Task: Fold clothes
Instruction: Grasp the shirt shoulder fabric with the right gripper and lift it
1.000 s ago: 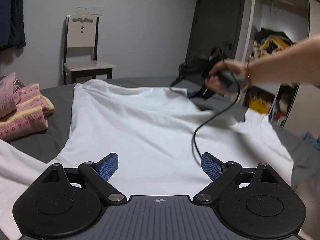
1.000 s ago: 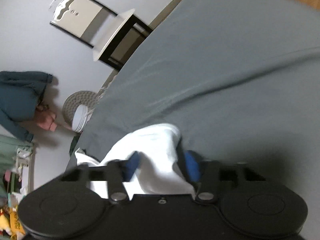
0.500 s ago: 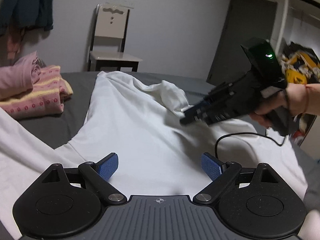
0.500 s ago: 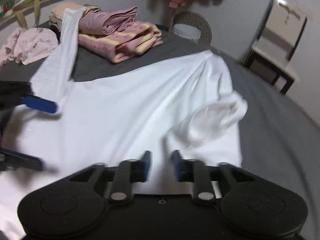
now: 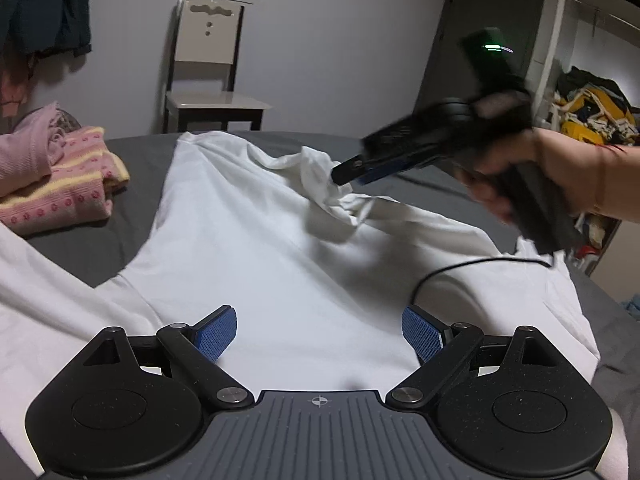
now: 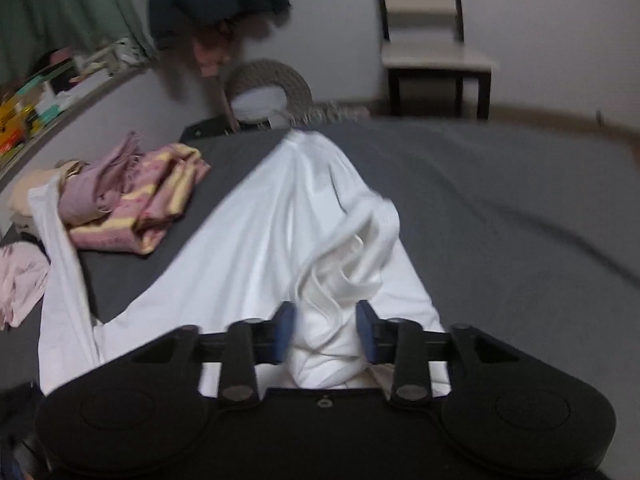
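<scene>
On the grey bed (image 5: 100, 248), folded pink clothes (image 5: 52, 184) flank the white shirt (image 5: 260, 264); right gripper (image 6: 325, 330) seemingly pinches bunched fabric (blurred), left gripper (image 5: 319, 334) spread wide.

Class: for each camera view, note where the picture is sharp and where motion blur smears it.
Left wrist view: white shirt fairly sharp, the right gripper and hand smeared. Right wrist view: blurred throughout, chair and grey bed cover streaked.

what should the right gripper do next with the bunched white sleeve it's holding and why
Probably carry the bunched white sleeve inward and lay it flat on the white shirt's body. The right gripper holds it lifted and crumpled, while the left gripper hovers open.
</scene>
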The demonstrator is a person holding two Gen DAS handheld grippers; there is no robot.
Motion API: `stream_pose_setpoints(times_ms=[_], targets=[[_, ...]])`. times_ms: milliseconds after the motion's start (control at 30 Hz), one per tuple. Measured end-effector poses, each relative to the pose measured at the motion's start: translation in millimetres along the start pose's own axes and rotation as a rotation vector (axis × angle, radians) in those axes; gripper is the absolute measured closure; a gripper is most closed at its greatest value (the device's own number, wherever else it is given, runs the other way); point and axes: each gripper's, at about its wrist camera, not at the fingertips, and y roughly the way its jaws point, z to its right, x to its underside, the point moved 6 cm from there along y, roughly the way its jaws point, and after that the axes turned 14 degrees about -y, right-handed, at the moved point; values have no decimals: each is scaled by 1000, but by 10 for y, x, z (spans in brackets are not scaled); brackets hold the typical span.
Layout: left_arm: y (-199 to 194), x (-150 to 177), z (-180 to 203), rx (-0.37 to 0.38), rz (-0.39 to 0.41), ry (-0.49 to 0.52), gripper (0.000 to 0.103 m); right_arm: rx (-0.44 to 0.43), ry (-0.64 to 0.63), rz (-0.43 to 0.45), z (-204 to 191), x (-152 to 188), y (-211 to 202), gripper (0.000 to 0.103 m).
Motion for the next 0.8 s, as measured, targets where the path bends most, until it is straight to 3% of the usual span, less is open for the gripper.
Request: stream_pose_setpoints(times_ms=[67, 133, 367, 467, 500, 533, 567, 667, 800], targets=[[22, 25, 8, 7, 5, 20, 13, -64, 47, -17, 31, -28, 89, 100], [57, 49, 12, 10, 5, 37, 13, -112, 76, -15, -9, -144, 120, 99], [88, -1, -47, 6, -2, -8, 13, -255, -46, -83, -586, -531, 241, 99], [86, -17, -73, -2, 0, -17, 13, -170, -87, -62, -564, -634, 166, 94], [82, -19, -78, -3, 2, -20, 13, -70, -93, -52, -469, -666, 121, 87], [78, -21, -83, -4, 3, -23, 13, 32, -106, -51, -376, -692, 82, 69], [69, -16, -81, -4, 3, -23, 13, 116, -134, -74, -304, -689, 70, 64], [59, -1, -64, 0, 0, -21, 13, 206, -221, -154, -211, -602, 72, 65], [115, 37, -58, -1, -24, -6, 13, 217, -251, -208, -258, -492, 182, 62]])
